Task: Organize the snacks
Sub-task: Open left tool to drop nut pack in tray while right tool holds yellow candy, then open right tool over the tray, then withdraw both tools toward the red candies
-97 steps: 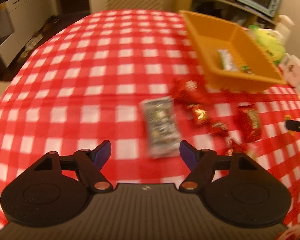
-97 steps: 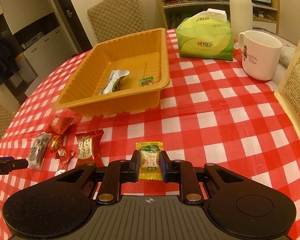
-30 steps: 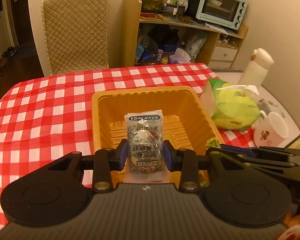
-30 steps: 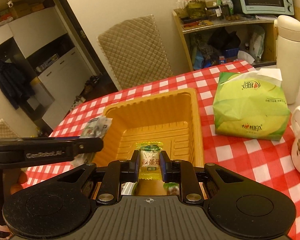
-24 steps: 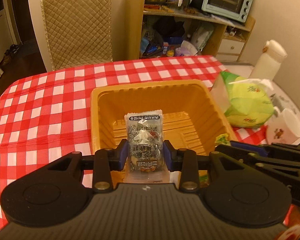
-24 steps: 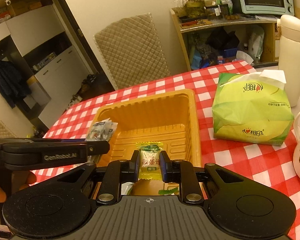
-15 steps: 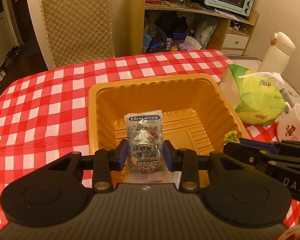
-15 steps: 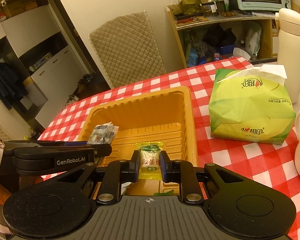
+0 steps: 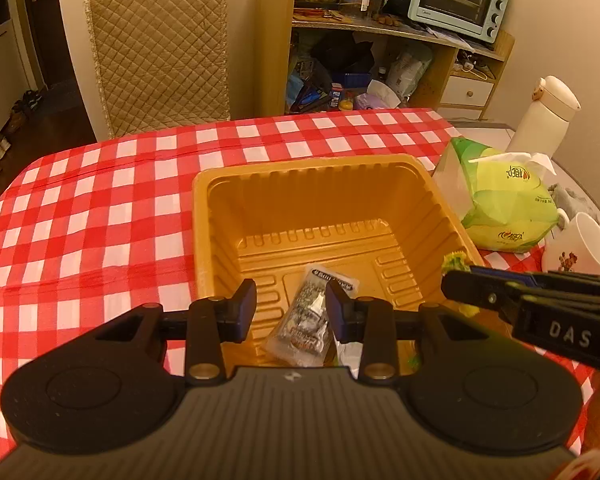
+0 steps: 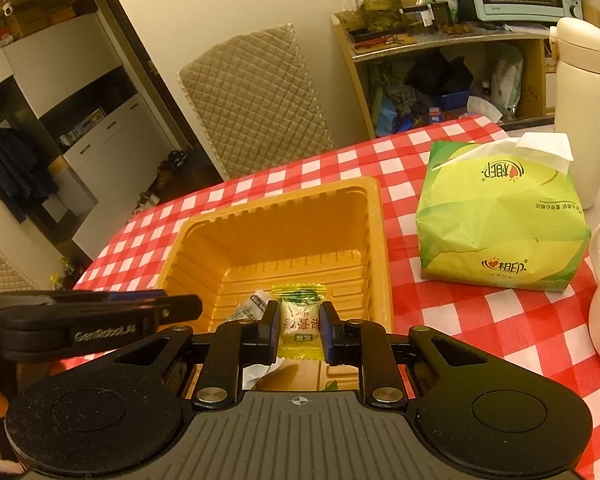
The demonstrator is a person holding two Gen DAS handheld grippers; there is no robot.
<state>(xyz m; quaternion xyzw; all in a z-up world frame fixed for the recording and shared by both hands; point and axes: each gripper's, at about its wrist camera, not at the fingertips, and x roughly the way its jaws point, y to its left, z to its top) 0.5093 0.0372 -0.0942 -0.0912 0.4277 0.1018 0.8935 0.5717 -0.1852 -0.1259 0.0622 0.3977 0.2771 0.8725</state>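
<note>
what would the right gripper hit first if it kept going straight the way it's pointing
Probably the ribbed floor of the orange tray. The right gripper, shut on a yellow candy, points down into it, so the candy would likely touch first; depth is unclear.

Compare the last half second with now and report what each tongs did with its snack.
The left tongs opened and let go of the grey clear-wrapped snack packet, which dropped tilted into the orange plastic tray. The right tongs stayed shut on the yellow-green wrapped candy above the tray. Tray, tissue pack and mug did not move.
</note>
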